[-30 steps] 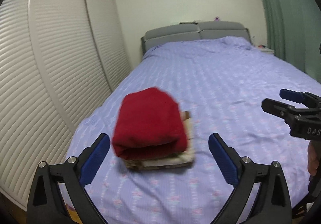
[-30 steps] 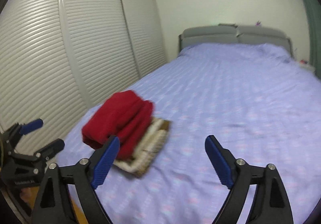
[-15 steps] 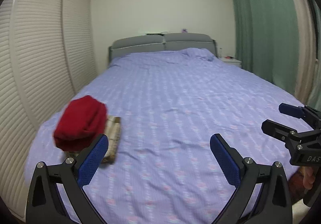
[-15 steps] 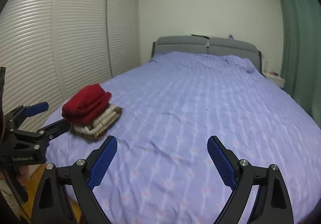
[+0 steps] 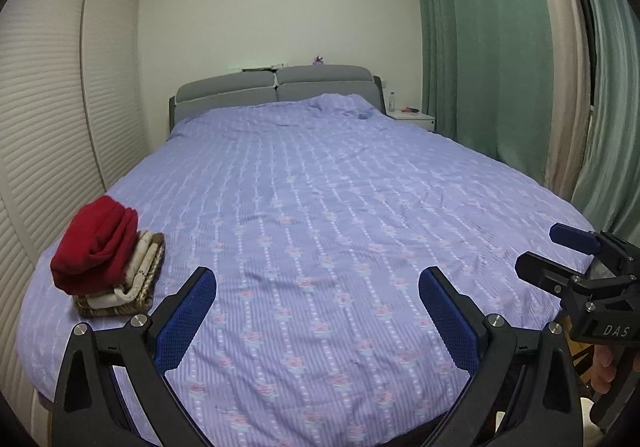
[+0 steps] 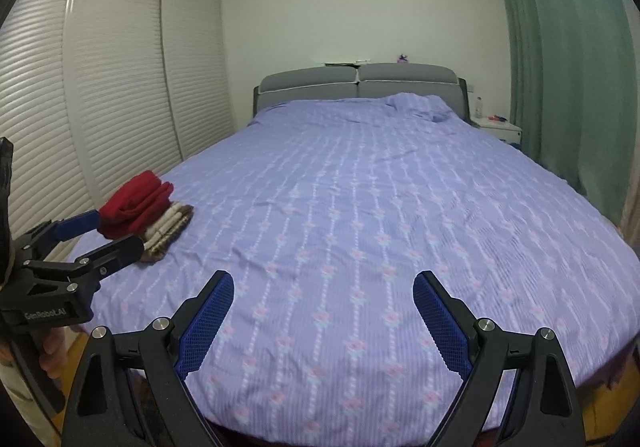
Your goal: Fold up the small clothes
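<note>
A folded red garment point(image 5: 98, 243) sits on top of a folded cream-and-brown knit piece point(image 5: 136, 279), the two making a small stack near the foot-end corner of the bed, on the side nearest the slatted wardrobe doors point(image 5: 48, 127). The red piece is rolled over on itself and covers most of the knit one, whose striped edge shows along the side facing the middle of the bed. The stack rests on a lilac bedspread point(image 5: 320, 207) printed with rows of small flowers, which covers the whole mattress and lies mostly flat with a few creases. The left gripper point(image 5: 318, 295) hangs over the foot of the bed with its blue-padded jaws spread wide and nothing between them; the stack lies just beyond and to the outside of its left finger, apart from it. The right gripper point(image 6: 324, 299) is likewise spread wide and empty over bare bedspread, well apart from the stack. Each gripper shows at the edge of the other's view, with fingers of the person's hand on its handle. Beyond are a grey padded headboard point(image 5: 276, 87), green curtains point(image 5: 480, 47) and a white bedside table point(image 5: 412, 119).
</note>
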Tool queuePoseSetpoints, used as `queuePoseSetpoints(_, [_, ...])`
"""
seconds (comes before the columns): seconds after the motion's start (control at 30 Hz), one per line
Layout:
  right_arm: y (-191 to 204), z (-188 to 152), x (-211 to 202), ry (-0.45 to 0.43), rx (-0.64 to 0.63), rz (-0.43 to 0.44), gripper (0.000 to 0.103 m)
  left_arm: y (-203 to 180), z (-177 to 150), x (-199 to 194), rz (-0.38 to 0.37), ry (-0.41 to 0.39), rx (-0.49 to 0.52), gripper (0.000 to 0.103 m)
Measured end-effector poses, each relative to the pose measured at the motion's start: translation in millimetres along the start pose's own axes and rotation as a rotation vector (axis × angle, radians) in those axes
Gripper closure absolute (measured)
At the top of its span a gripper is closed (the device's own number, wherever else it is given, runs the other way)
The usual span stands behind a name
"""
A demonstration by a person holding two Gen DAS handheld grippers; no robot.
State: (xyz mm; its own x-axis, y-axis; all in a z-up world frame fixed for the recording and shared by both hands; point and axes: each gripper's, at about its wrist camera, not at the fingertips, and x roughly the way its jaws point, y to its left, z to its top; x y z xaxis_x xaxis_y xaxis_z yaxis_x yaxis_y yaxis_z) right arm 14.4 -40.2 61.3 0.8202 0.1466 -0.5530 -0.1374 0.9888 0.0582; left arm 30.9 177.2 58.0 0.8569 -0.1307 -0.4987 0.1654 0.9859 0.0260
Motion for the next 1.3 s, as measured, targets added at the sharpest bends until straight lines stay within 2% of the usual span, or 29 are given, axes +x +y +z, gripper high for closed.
queuePoseSetpoints(0.2, [-28.8, -10.4, -15.3, -0.013, 0.062, -0.004, 0.011, -26.8, -3.7, -5.4, -0.011, -0.003, 0.026, 0.0])
queuePoseSetpoints(0.4, [-40.5, -15.6, -21.9, -0.024, 0.096, 0.008, 0.011, -32.6, -2.7, -6.8, -0.013, -0.009, 0.021, 0.0])
queuePoseSetpoints(1.3, [-36.9, -21.8, -21.2, -0.02, 0.092, 0.012, 0.011, -39.4, -10.2, -12.8, -0.029, -0.001, 0.01, 0.0])
